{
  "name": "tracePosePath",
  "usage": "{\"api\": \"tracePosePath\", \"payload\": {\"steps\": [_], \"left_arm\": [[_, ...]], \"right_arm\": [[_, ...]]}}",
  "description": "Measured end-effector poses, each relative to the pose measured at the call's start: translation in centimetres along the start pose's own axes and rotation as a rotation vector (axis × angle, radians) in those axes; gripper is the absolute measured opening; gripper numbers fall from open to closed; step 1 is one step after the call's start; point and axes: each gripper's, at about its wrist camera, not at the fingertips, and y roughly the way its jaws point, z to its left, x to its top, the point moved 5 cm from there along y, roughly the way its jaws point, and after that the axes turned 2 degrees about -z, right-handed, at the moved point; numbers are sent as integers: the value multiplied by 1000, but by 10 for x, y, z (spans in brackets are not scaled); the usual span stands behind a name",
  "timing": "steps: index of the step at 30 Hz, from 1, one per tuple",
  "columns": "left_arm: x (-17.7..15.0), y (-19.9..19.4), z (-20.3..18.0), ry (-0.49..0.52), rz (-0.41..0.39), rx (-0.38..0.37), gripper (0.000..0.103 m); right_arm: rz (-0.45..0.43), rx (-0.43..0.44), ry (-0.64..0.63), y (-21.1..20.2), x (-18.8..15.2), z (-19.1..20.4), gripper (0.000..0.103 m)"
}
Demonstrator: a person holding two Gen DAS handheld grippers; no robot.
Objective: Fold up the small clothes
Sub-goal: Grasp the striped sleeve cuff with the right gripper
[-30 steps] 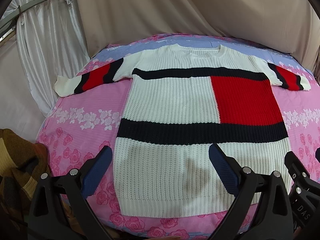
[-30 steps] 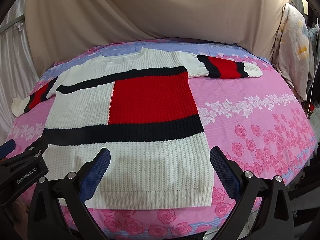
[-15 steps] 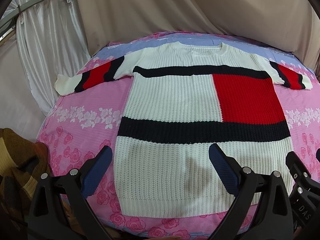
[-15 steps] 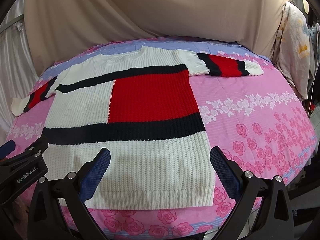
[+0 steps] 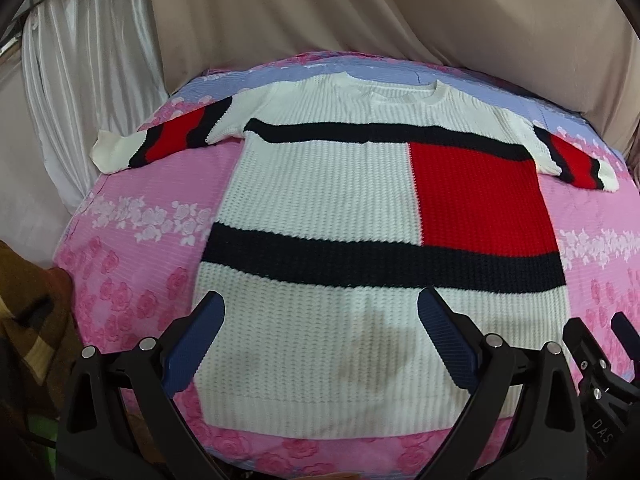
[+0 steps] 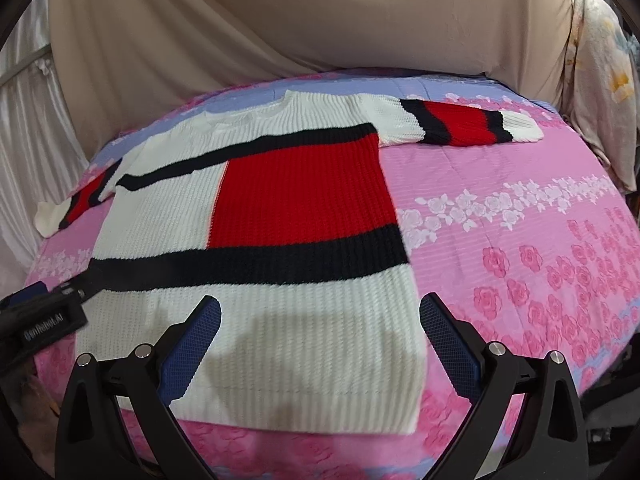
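A chunky ribbed knit sweater is lying flat and face up on a bed, spread over a pink sheet that is printed with darker pink roses and a band of white roses. The body is showing cream white, crossed by a thin navy band under the chest and a wider navy band lower down, with a red block filling the space between the bands on one side. The round neckline is pointing toward the far edge of the bed, and the hem is lying nearest the cameras. Both sleeves are stretching straight out to the sides, each carrying a red stripe edged in navy and ending in a cream cuff; the one sleeve is showing fully in the right wrist view.

The left hand-held gripper is hovering over the lower cream panel near the hem with its blue-padded fingers spread wide, gripping nothing. The right hand-held gripper is hanging over the hem corner on the red-block side, its jaws likewise wide apart and holding nothing.

In the right wrist view, the side of the left tool is bearing white lettering that is reading "GenRobot.AI". In the left wrist view, the right tool is showing the letters "DAS", the rest being cut off.

Beige drapes are hanging behind the bed.
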Motion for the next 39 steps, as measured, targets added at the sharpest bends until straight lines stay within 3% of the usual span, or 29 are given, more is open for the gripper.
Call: {"api": "tracePosePath", "payload": {"steps": [4,9,15,20,27,28,30,31,34,39], "left_arm": [[12,-1,-20,-12,-45,4,95],[37,4,-49,-82,-73,-21,95],[58,14,-87,-105,-86,47,95],[63,28,-110,-127,-60,100,95],[62,42,-124,-129,-34,152,95],[62,44,-125,-131,-29,158,95],[63,49,-125,-134,-24,167,95],[63,51,-125,-134,-21,171,95],[66,55,-124,-133,-12,176,95],[72,58,-109,-151,-11,167,95]], "right_arm": [[-36,6,14,13,13,-69,96],[-103,-39,56,40,65,-183,97],[-123,-18,242,114,141,-316,93],[-81,27,449,180,173,-385,85],[-64,66,482,229,200,-403,74],[-58,74,480,233,205,-403,65],[-40,101,483,242,210,-403,32],[-19,134,497,247,211,-402,6],[-75,160,513,232,217,-400,6],[-228,219,533,159,235,-380,6]]}}
